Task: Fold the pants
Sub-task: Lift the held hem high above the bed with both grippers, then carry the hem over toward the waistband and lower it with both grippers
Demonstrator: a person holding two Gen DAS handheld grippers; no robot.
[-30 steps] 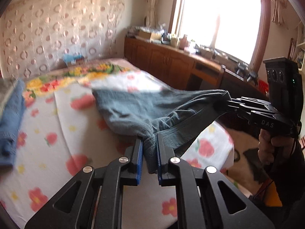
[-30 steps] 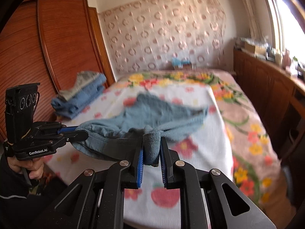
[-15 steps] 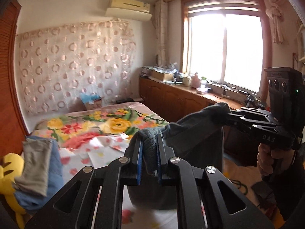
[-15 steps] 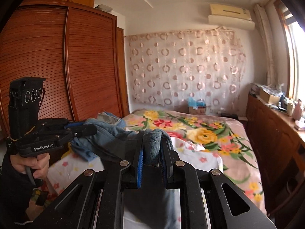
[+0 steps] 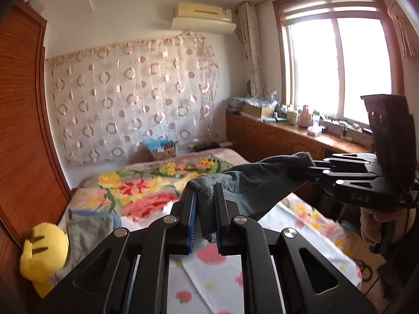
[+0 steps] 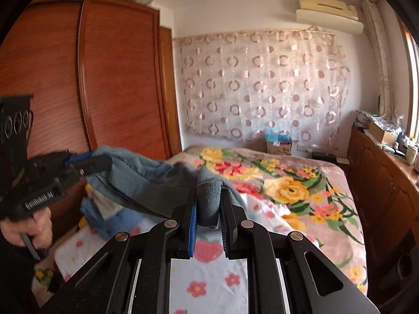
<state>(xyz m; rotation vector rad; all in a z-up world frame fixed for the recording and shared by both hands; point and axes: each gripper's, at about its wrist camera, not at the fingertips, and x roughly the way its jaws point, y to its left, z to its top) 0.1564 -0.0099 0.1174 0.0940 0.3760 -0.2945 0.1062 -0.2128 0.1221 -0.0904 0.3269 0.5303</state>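
The grey-blue pants (image 5: 251, 185) hang in the air above the bed, stretched by the waistband between my two grippers. My left gripper (image 5: 205, 198) is shut on one end of the waistband; it also shows at the left of the right wrist view (image 6: 86, 163). My right gripper (image 6: 208, 196) is shut on the other end; it shows at the right of the left wrist view (image 5: 314, 168). The rest of the pants (image 6: 141, 183) hangs below, hidden behind the gripper bodies.
The bed (image 6: 301, 196) has a floral blanket and a white flowered sheet (image 5: 214, 274). A pile of folded clothes (image 6: 110, 217) and a yellow plush toy (image 5: 42, 251) lie at its left edge by the wooden wardrobe (image 6: 104, 78). A wooden cabinet (image 5: 275, 141) runs under the window.
Both grippers have lifted the pants off the bed and tilted up. The pants lay spread on the sheet a second ago; now they hang in the air between the grippers.
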